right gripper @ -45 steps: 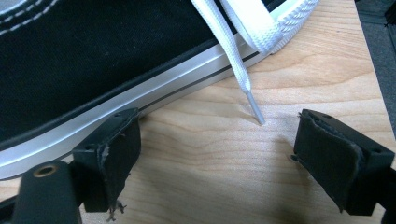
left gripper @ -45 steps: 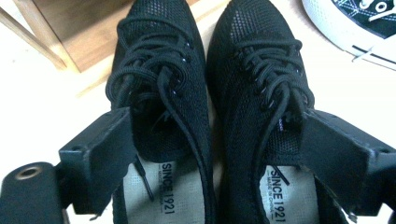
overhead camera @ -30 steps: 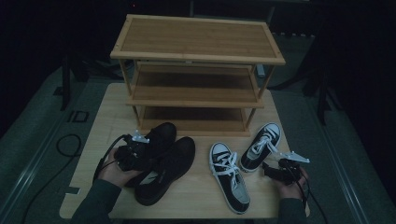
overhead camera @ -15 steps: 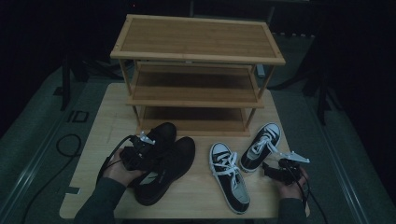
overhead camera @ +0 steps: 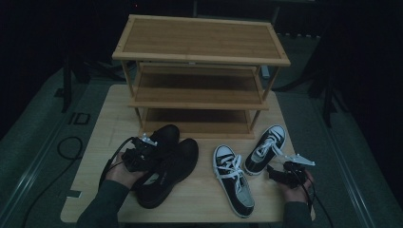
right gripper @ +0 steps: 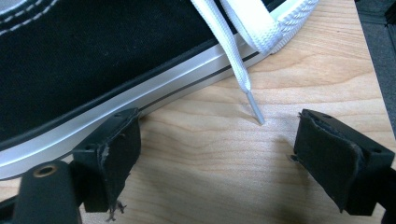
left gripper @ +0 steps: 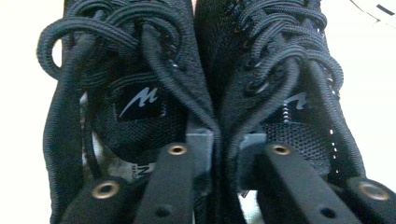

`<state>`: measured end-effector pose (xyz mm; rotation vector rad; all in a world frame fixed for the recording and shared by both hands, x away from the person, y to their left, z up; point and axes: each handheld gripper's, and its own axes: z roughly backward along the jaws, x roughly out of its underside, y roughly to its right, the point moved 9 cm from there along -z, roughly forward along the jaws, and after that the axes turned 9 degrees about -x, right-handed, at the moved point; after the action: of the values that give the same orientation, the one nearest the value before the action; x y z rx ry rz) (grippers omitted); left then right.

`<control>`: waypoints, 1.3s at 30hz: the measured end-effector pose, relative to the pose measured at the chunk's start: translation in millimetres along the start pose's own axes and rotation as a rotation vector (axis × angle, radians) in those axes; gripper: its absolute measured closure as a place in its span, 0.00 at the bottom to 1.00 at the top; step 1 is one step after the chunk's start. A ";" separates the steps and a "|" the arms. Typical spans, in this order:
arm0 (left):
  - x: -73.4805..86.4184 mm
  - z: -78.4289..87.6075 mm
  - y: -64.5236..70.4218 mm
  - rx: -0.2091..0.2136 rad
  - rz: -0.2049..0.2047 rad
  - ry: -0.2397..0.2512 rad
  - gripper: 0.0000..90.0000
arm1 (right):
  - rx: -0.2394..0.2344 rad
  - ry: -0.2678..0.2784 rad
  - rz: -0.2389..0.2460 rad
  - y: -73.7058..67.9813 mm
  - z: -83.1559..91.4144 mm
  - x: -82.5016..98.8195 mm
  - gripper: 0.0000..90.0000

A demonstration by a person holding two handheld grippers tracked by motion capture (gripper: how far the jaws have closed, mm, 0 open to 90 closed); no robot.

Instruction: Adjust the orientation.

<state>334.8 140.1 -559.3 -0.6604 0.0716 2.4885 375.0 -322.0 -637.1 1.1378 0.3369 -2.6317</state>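
Two black lace-up shoes (overhead camera: 173, 166) lie side by side at the table's front left. My left gripper (overhead camera: 142, 156) sits over their heel ends. In the left gripper view its jaws have just been closing, one inside each shoe opening, and they pinch the two inner collars (left gripper: 219, 116) together. A pair of black-and-white sneakers (overhead camera: 233, 183) lies at the front right. My right gripper (overhead camera: 275, 172) rests low beside the right sneaker (right gripper: 93, 56), open, with bare wood and a white lace tip (right gripper: 254, 109) between its pads.
A three-tier wooden shoe rack (overhead camera: 199, 47) stands at the back of the light wooden table (overhead camera: 107, 118), with its shelves bare. A black cable (overhead camera: 71, 147) trails off the table's left side. Dark floor surrounds the table.
The left hand has edged slightly toward the black shoes. The right hand and both sneakers have stayed where they were.
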 end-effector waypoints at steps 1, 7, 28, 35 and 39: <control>0.0 0.1 -0.5 -0.001 0.002 0.000 0.93 | 0.000 0.000 0.000 0.0 0.0 0.0 0.16; 0.1 0.4 -2.4 0.017 0.020 0.009 0.94 | 0.000 0.000 0.000 0.0 0.0 0.0 0.16; -3.3 2.0 -2.1 0.005 0.029 0.020 0.95 | 0.000 0.000 0.000 0.0 0.0 0.0 0.16; -10.1 6.9 -3.7 0.007 0.049 0.042 0.95 | 0.000 0.000 0.000 0.1 -0.1 -0.1 0.16; -15.6 10.9 -4.9 0.003 0.061 0.060 0.95 | 0.000 0.001 0.000 0.1 -0.1 -0.1 0.16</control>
<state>343.9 138.4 -542.0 -0.7422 0.1200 2.5264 375.2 -322.0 -637.1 1.1384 0.3375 -2.6311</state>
